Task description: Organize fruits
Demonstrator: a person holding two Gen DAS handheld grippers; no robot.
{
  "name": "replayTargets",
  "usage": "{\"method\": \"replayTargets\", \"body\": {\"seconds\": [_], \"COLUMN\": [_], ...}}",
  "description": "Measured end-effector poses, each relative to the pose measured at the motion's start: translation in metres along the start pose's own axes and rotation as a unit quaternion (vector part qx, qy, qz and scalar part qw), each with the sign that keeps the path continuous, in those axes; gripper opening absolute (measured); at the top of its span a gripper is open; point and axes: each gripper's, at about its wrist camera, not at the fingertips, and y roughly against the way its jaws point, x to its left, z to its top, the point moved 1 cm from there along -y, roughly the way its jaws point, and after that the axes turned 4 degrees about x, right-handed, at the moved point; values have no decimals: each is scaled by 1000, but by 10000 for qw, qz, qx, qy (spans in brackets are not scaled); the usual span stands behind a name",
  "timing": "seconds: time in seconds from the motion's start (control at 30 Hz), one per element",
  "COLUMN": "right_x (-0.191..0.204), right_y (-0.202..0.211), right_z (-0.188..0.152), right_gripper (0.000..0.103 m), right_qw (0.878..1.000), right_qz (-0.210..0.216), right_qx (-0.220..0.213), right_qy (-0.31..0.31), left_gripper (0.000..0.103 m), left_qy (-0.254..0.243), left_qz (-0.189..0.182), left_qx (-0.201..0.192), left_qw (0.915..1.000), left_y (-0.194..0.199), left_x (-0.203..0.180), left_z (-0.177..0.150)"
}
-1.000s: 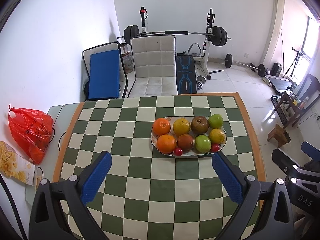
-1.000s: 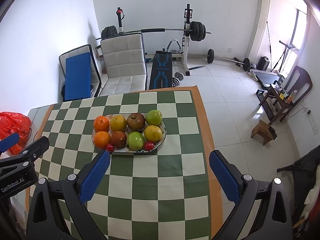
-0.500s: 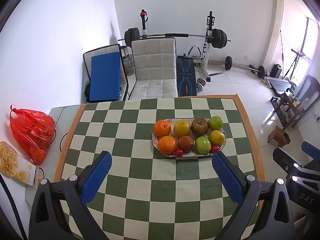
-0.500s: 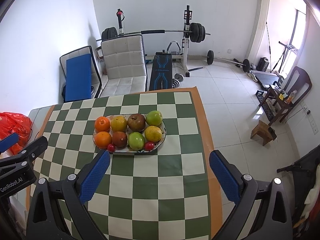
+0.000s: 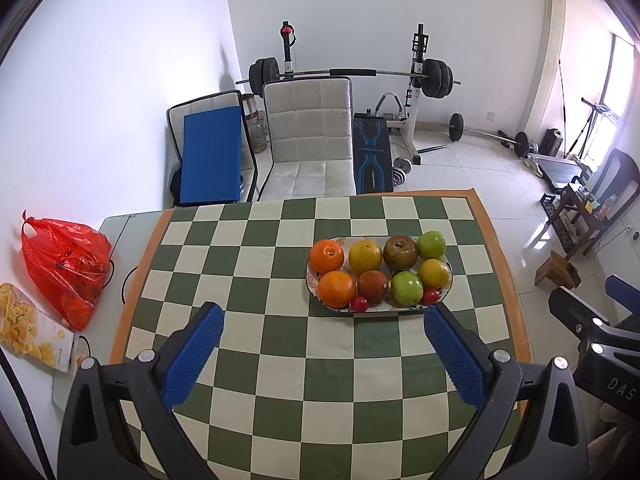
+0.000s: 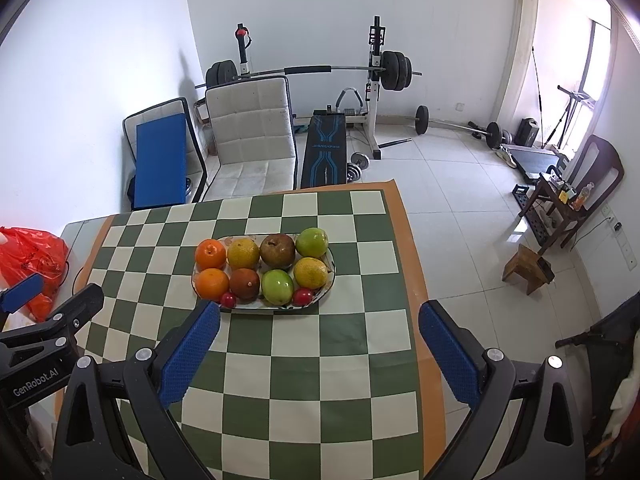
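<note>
An oval plate [image 5: 316, 286] [image 6: 331, 276] sits on the green and white checked tablecloth [image 5: 256, 336]. It holds two rows of fruit: oranges [image 5: 327, 256], yellow citrus [image 5: 365, 257], a brown pear [image 5: 400, 252], green apples [image 5: 406, 288] and two small red fruits [image 5: 359, 303]. My left gripper [image 5: 320, 330] is open and empty, held above the table in front of the plate. My right gripper [image 6: 318, 328] is open and empty, also in front of the plate.
A red plastic bag [image 5: 64, 264] and a yellow snack packet [image 5: 28, 328] lie at the table's left end. A white chair [image 5: 312, 144] and a blue-padded chair [image 5: 210, 156] stand behind the table. Weight bench and barbells fill the back.
Both grippers drifted slightly back and up from the plate; the view shifted a little. Both stay open and empty. The fruit has not moved.
</note>
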Motion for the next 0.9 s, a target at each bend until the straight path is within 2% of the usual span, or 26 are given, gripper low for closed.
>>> {"method": "replayTargets", "body": {"seconds": [0.9], "right_x": [4], "right_y": [5], "right_z": [-2], "right_gripper": [102], "right_qw": [10000], "right_qz": [30], "right_qx": [-30], "right_qy": [-20], "left_gripper": [103], "left_qy": [-1], "left_qz": [-32], "left_qx": [-105], "left_qw": [9999], "left_y": [7], "left_x": [3], "left_z": [4]}}
